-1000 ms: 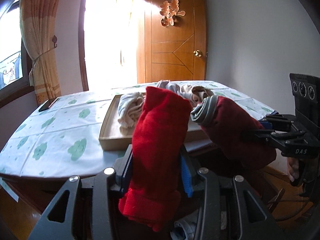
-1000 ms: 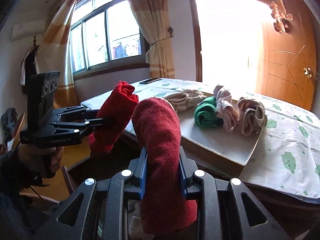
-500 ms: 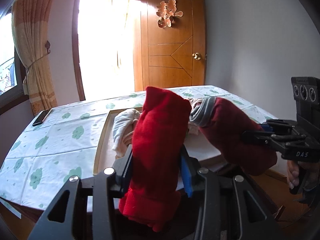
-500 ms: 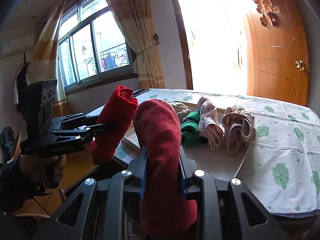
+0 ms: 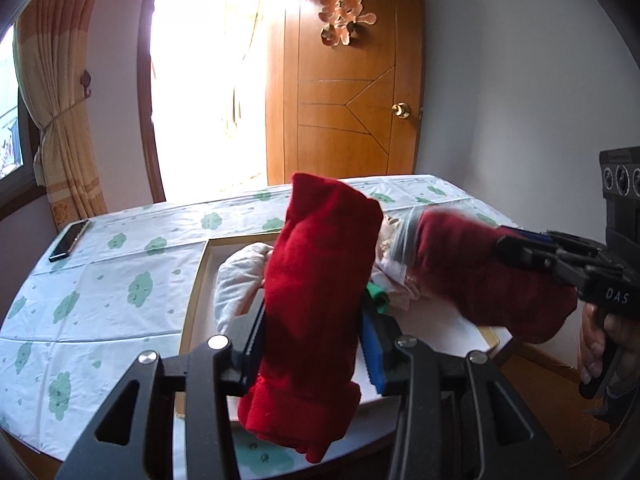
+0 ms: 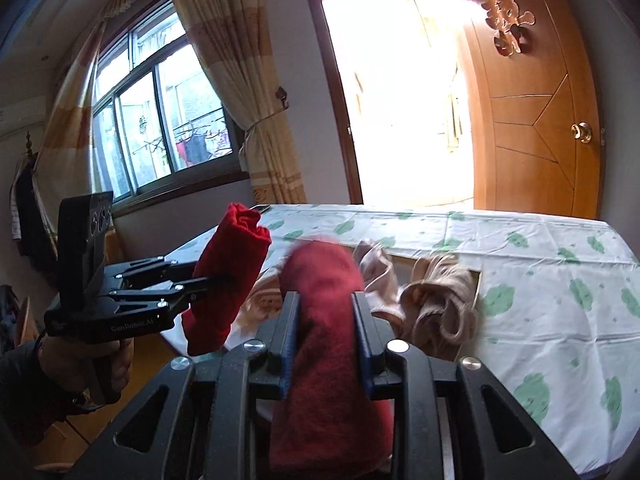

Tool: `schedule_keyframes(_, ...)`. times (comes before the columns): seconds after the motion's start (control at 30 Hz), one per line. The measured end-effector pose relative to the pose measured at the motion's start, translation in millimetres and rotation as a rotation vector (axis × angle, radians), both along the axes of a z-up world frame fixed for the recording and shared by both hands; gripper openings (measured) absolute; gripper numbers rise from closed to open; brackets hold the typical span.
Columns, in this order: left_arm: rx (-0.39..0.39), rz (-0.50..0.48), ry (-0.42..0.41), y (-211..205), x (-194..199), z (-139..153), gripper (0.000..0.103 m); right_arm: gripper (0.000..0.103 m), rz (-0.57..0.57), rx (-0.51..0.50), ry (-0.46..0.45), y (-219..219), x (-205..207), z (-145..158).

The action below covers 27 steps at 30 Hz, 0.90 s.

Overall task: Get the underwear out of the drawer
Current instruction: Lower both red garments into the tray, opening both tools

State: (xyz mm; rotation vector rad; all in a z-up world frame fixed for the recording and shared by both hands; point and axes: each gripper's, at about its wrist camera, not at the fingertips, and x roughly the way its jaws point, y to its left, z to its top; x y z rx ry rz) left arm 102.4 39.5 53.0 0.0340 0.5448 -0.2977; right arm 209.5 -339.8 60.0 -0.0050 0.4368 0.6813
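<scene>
Red underwear roll (image 5: 320, 300) clamped between left jaws, darker roll (image 6: 328, 320) (blurred) between right jaws

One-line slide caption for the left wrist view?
Left gripper clamps a red roll above the tray; right gripper holds another.

The dark red roll (image 5: 480, 276) is motion-blurred at its grey end. The bright red roll (image 5: 320, 312) hides much of the tray (image 5: 196, 288); the green cloth (image 5: 378, 296) barely shows.

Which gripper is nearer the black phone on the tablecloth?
Left. The left gripper holds its red roll on the phone's side of the tray; the right gripper is beyond it.
</scene>
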Motion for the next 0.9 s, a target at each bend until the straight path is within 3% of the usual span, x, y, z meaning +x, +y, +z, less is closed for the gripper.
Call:
schedule_keyframes(0.2,-0.02,0.014,0.049,-2,23,-3,0.041,0.02,-0.019,-0.026,0.071,3,29,-1)
schedule_keyframes(0.3,-0.014,0.008,0.061,-3,24,-8,0.041,0.022,0.045,-0.093,0.152,9,34,-13)
schedule_keyframes(0.33,-0.005,0.008,0.06,-2,25,-10,0.041,0.033,0.06,-0.126,0.162,11,32,-18)
schedule_keyframes(0.37,-0.003,0.011,0.061,-2,24,-12,0.041,0.05,0.084,-0.151,0.171,13,30,-22)
schedule_keyframes(0.43,-0.01,0.016,0.068,2,25,-14,0.041,0.068,0.133,-0.182,0.195,16,23,-29)
schedule_keyframes(0.47,-0.01,0.017,0.068,3,25,-15,0.041,0.069,0.14,-0.205,0.204,18,20,-32)
schedule_keyframes(0.63,0.007,0.014,0.065,1,24,-12,0.041,0.068,0.165,-0.384,0.312,35,21,-57)
schedule_keyframes(0.67,0.008,0.011,0.064,1,23,-11,0.041,0.057,0.143,-0.404,0.301,36,21,-60)
schedule_keyframes(0.7,0.011,0.008,0.064,0,23,-11,0.041,0.034,0.144,-0.416,0.302,37,20,-62)
schedule_keyframes(0.8,0.016,0.002,0.065,-2,23,-11,0.041,0.03,0.155,-0.368,0.298,33,16,-60)
schedule_keyframes(0.9,0.007,0.009,0.058,0,24,-8,0.041,0.028,0.171,-0.291,0.225,29,2,-45)
